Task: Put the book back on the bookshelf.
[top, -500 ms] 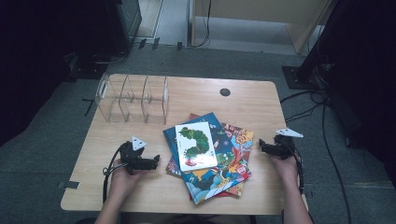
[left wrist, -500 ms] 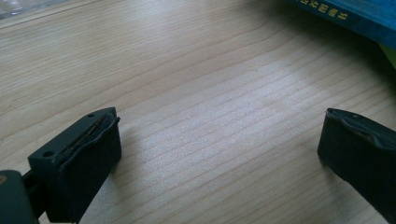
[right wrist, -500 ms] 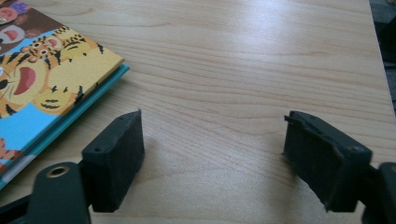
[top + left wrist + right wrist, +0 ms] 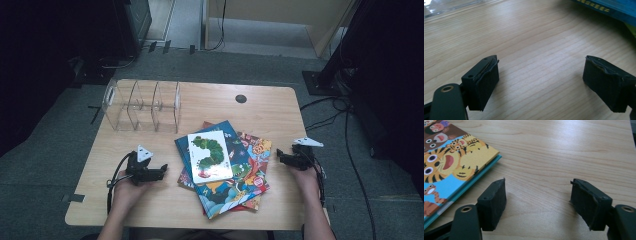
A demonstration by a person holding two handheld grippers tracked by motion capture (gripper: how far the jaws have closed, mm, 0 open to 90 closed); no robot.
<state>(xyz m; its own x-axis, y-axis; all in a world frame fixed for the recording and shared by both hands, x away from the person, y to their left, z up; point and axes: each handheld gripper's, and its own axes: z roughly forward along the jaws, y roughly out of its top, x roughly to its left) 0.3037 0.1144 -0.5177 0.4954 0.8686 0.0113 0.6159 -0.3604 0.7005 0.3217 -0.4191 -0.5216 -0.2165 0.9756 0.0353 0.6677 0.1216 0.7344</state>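
A pile of picture books [image 4: 235, 172] lies in the middle of the wooden table [image 4: 215, 102]; the top one is a white caterpillar book [image 4: 209, 155]. My left gripper [image 4: 161, 170] rests on the table left of the pile, jaws open, pointing at it; between its jaws [image 4: 541, 77] is bare wood, with a blue book edge [image 4: 609, 7] at top right. My right gripper [image 4: 280, 156] sits right of the pile, open and holding nothing. In its own view [image 4: 537, 200] a book with cartoon tigers [image 4: 449, 162] lies at left.
A clear acrylic rack [image 4: 142, 105] with several upright dividers stands at the table's back left. A small black round cap [image 4: 241, 98] sits near the back edge. Bare wood lies around both grippers. Dark equipment and cables surround the table on the floor.
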